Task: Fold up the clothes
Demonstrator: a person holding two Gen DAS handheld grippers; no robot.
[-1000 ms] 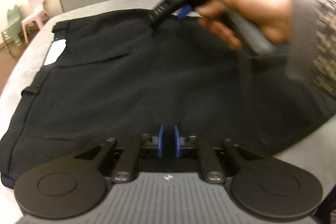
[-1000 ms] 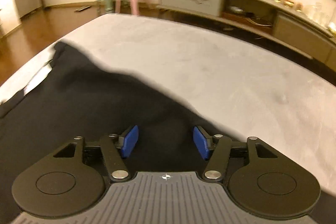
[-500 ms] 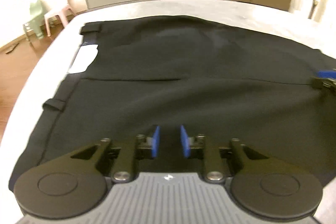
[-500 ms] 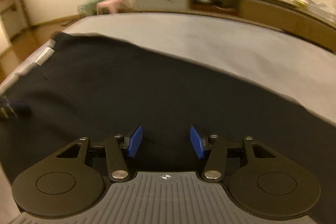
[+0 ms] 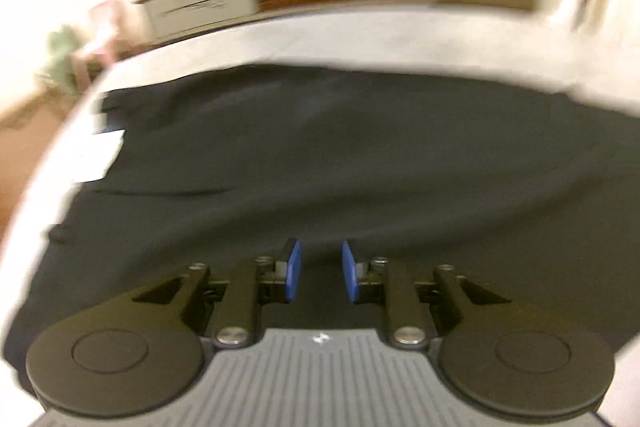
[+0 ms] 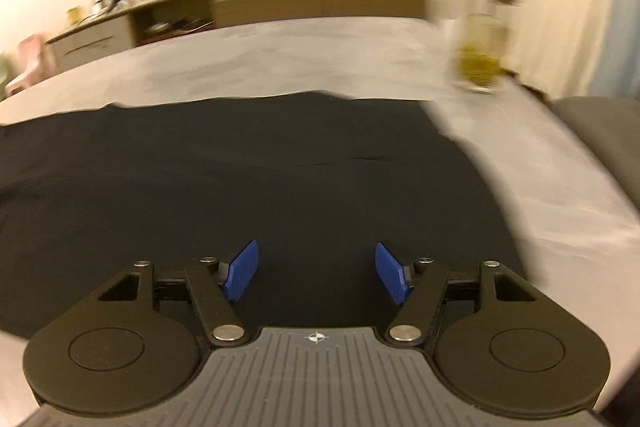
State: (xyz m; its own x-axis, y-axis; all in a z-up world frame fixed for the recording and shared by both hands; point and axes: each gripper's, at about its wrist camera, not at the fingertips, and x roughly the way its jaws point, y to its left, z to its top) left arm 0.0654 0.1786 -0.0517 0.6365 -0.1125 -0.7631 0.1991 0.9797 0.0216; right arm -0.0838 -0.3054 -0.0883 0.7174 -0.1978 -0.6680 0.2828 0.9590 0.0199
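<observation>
A black garment (image 5: 320, 163) lies spread flat on a grey surface (image 5: 360, 43), its waistband end with a white label (image 5: 100, 159) at the left. My left gripper (image 5: 319, 269) hovers over the near part of the cloth, its blue pads a narrow gap apart with nothing between them. In the right wrist view the same black garment (image 6: 240, 179) fills the lower half, and its right edge runs down toward the gripper. My right gripper (image 6: 316, 277) hangs over that end with its jaws opening wide and nothing held.
A long low sideboard (image 6: 280, 3) with dishes and small items runs along the far wall. Small pink and green chairs (image 5: 80, 43) stand at the far left. A blurred yellowish object (image 6: 480, 67) sits beyond the surface at right, next to a dark grey seat (image 6: 600, 123).
The right hand left the left wrist view and swung far to the right, from the waistband end to the garment's right end, opening wider. The left gripper's pads parted a little.
</observation>
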